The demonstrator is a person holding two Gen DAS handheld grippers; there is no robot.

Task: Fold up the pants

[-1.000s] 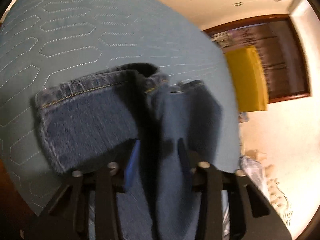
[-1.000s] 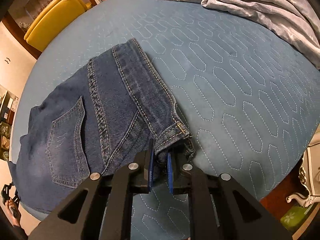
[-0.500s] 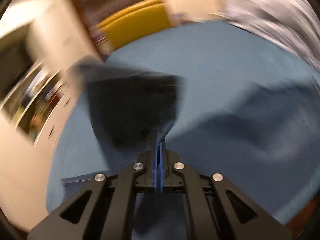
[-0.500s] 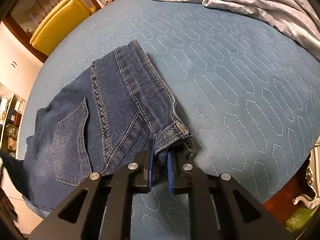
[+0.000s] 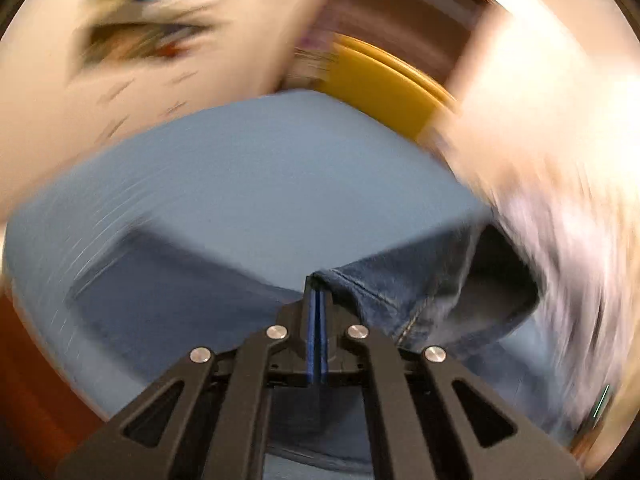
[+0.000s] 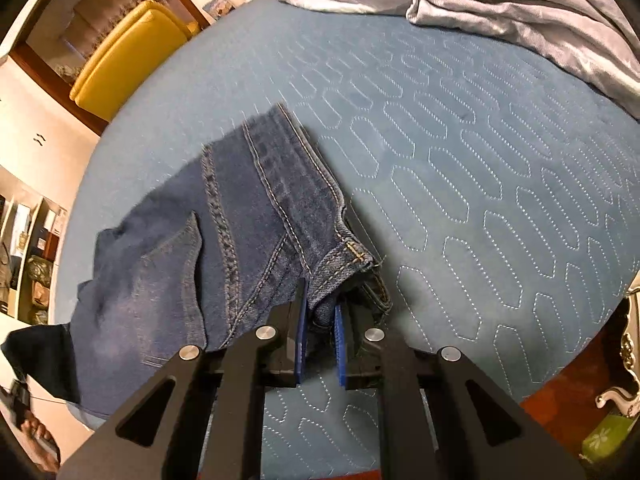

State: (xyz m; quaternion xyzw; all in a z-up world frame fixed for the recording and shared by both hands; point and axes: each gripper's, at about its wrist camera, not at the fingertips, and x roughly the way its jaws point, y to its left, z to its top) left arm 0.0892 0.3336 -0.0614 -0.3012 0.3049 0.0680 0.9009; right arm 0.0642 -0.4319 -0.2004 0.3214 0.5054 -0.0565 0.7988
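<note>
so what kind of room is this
Most likely a bedroom: the jeans lie on a blue quilted mattress, a rumpled grey star-print duvet sits at its far edge, and a yellow chair stands alongside.

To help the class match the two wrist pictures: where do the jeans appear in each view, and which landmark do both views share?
Left wrist view: jeans lower right, a hem edge clamped in the left gripper.
Right wrist view: jeans left of centre on the blue quilt, waistband in the right gripper.
Shared landmark: yellow chair.
</note>
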